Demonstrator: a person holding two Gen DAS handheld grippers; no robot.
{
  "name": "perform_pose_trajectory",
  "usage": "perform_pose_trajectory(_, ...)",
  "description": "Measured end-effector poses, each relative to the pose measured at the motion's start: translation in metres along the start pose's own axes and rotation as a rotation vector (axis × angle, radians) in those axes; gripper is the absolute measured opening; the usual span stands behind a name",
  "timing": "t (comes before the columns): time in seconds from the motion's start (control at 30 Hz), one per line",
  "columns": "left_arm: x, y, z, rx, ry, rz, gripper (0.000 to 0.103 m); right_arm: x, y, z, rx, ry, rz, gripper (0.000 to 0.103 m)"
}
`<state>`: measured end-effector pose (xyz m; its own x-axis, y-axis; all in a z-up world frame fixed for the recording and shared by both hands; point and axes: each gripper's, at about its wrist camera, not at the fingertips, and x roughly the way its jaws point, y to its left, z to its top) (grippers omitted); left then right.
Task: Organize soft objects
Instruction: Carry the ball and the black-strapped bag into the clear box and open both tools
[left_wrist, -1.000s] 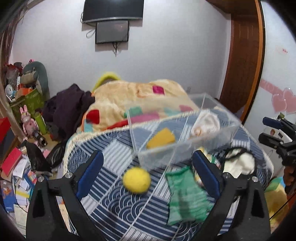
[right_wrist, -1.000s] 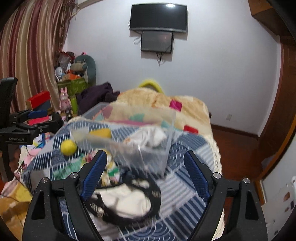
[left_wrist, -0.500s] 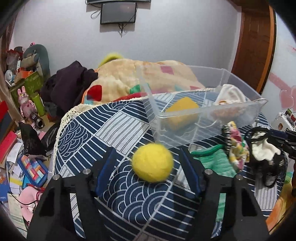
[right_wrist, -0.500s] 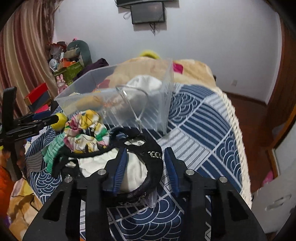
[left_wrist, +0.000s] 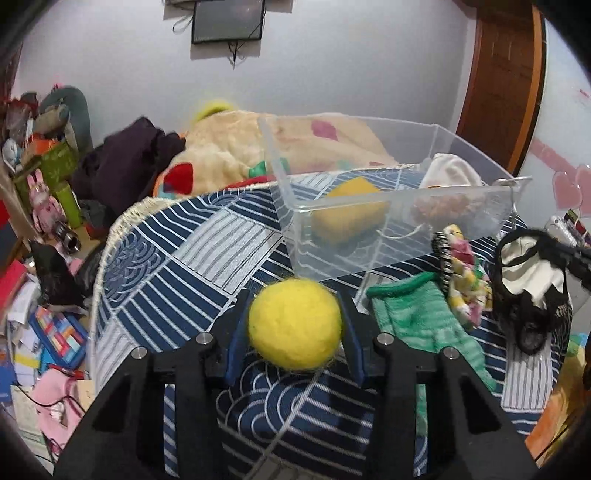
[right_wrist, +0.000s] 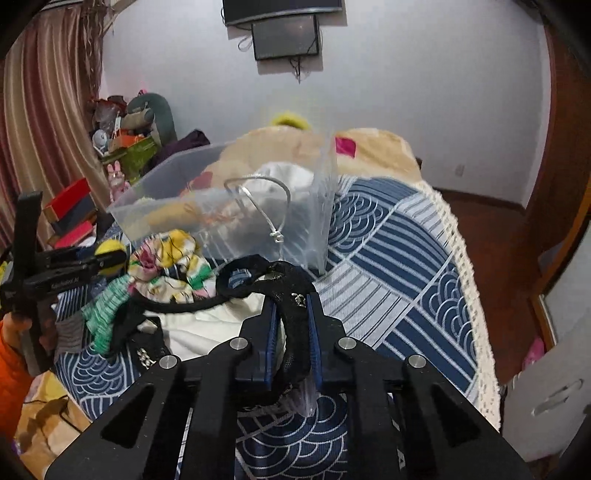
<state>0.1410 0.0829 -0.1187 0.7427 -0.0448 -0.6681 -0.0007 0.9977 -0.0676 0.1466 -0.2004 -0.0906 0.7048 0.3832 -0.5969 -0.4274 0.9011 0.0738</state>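
My left gripper (left_wrist: 293, 321) is shut on a fuzzy yellow ball (left_wrist: 294, 325), just in front of the clear plastic bin (left_wrist: 399, 206). The bin holds a yellow sponge (left_wrist: 349, 214) and a white cloth (left_wrist: 448, 171). My right gripper (right_wrist: 291, 314) is shut on the black band of a black-and-white fabric piece (right_wrist: 221, 325), lifted at the bin's right; it also shows in the left wrist view (left_wrist: 528, 280). A green striped sock (left_wrist: 417, 325) and a floral scrunchie (left_wrist: 463, 269) lie on the blue patterned bedspread (left_wrist: 177, 266).
A beige plush blanket (left_wrist: 229, 151) and dark clothes (left_wrist: 125, 162) lie behind the bin. Clutter of boxes and toys (left_wrist: 40, 221) fills the floor at the left. The bed's fringed right edge (right_wrist: 465, 266) drops to a wooden floor.
Both grippers moved forward and closed: the left onto the yellow ball, the right onto the black band of the fabric, which is now lifted.
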Motion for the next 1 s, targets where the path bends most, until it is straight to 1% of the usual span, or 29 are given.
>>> perform_pose_trajectory(0.2, -0.038, -0.017, 0.003, 0.06, -0.068, -0.006, 0.044, -0.027, 0.009, 0.012, -0.029, -0.082, -0.007, 0.013)
perform_pose_trajectory(0.47, -0.079, -0.034, 0.025, 0.068, -0.174, -0.038, 0.045, -0.054, 0.021, 0.042, -0.033, -0.207, 0.013, 0.013)
perform_pose_trajectory(0.57, -0.087, -0.041, 0.033, 0.078, -0.207, -0.044, 0.045, -0.057, 0.025, 0.054, -0.036, -0.249, -0.002, 0.013)
perform_pose_trajectory(0.7, -0.091, -0.044, 0.043, 0.067, -0.236, -0.045, 0.045, -0.055, 0.031, 0.071, -0.033, -0.293, -0.007, 0.013)
perform_pose_trajectory(0.8, -0.086, -0.043, 0.051, 0.059, -0.248, -0.039, 0.045, -0.052, 0.035, 0.081, -0.025, -0.323, -0.02, 0.013)
perform_pose_trajectory(0.87, -0.079, -0.042, 0.055, 0.05, -0.242, -0.04, 0.045, -0.048, 0.036, 0.088, -0.027, -0.337, -0.04, 0.013)
perform_pose_trajectory(1.0, -0.061, -0.04, 0.065, 0.033, -0.224, -0.037, 0.045, -0.036, 0.041, 0.099, -0.032, -0.339, -0.06, 0.013)
